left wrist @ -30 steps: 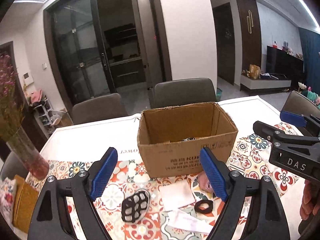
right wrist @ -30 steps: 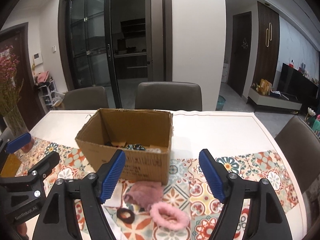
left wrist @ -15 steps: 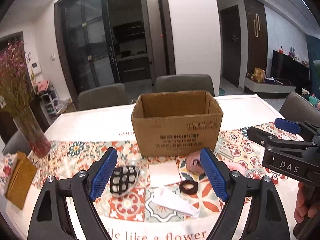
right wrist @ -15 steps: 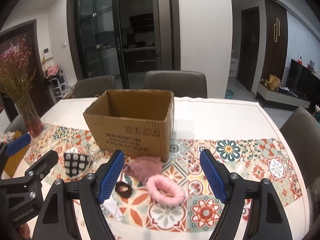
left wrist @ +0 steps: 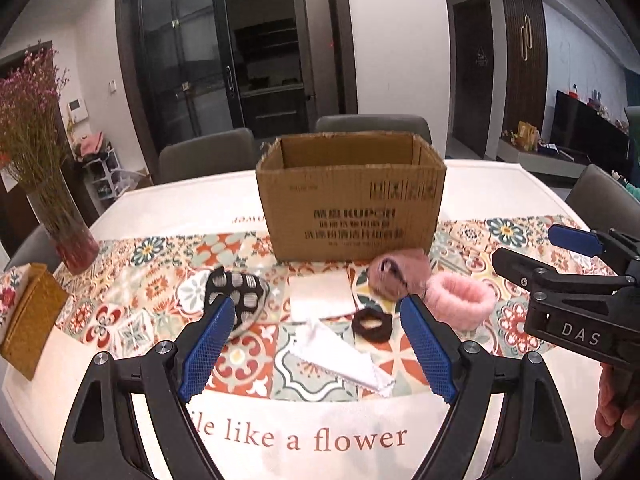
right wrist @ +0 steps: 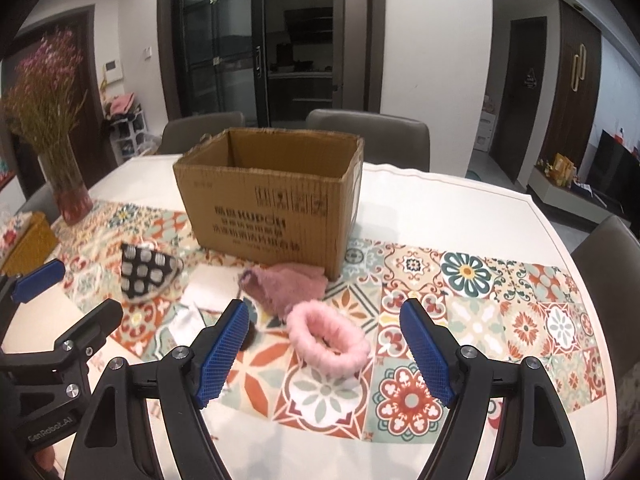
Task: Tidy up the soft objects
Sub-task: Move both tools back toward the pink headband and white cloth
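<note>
Likely to snag the white cloth [left wrist: 338,346] alongside the black scrunchie [left wrist: 370,322], both grippers [left wrist: 316,346] [right wrist: 324,354] spread wide and empty, items crowded.

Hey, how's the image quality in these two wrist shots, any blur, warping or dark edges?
Left wrist view: mostly sharp, the print on the cardboard box slightly smeared, door frames bowed by the fisheye, corners black. Right wrist view: softer, motion blur on the pink scrunchie and the mauve fuzzy cloth, same dark vignette. Lighting is even indoor light in both, no harsh glare.
</note>
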### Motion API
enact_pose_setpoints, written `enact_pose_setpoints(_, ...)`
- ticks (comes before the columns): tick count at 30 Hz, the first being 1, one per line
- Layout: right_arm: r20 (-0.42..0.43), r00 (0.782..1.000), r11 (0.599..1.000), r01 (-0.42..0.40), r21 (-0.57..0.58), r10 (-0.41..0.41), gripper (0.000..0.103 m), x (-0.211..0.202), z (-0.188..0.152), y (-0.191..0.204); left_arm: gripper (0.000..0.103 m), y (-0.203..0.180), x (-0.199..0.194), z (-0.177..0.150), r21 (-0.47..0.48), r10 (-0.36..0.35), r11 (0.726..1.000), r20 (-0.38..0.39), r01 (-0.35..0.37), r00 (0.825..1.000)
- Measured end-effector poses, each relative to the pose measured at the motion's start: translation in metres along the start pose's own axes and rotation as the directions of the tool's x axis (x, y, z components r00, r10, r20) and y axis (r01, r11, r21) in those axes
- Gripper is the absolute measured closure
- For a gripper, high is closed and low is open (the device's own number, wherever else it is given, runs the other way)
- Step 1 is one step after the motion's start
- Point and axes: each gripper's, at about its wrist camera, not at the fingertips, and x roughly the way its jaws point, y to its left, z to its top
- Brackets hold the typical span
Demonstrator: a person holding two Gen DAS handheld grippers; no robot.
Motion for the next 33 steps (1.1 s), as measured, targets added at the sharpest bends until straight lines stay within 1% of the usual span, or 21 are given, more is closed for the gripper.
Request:
enact_pose_setpoints(7,-0.037,0.999,0.999,0.016,-0.036,-0.017,0.024,0.023,-0.02,-0.002,0.018,-0.011,0.023,-0.024,0.015,0.013,1.0,-0.06,-0.012,0.998)
enact_pose_setpoints(12,-0.073,0.997,0.999,0.012,-0.04,-0.015,0.024,0.041,-0.033,-0.007,0.018,-0.017,0.037,-0.034,0.026,0.02,0.999,-0.087,-0.018,0.996)
enact_pose_setpoints(23,-0.149,0.989,1.0,0.008,-0.006,-0.009,0.024,0.086,-0.051,-0.019,0.018,-0.024,0.076,-0.05,0.028,0.032,0.999,-0.138,-0.028,0.99)
enact_pose_setpoints(33,-0.174,0.985,1.0,0.001,-0.016,-0.004,0.024,0.112,-0.055,-0.018,0.018,-0.022,0.105,-0.056,0.013,0.015,1.0,-0.188,-0.013,0.982)
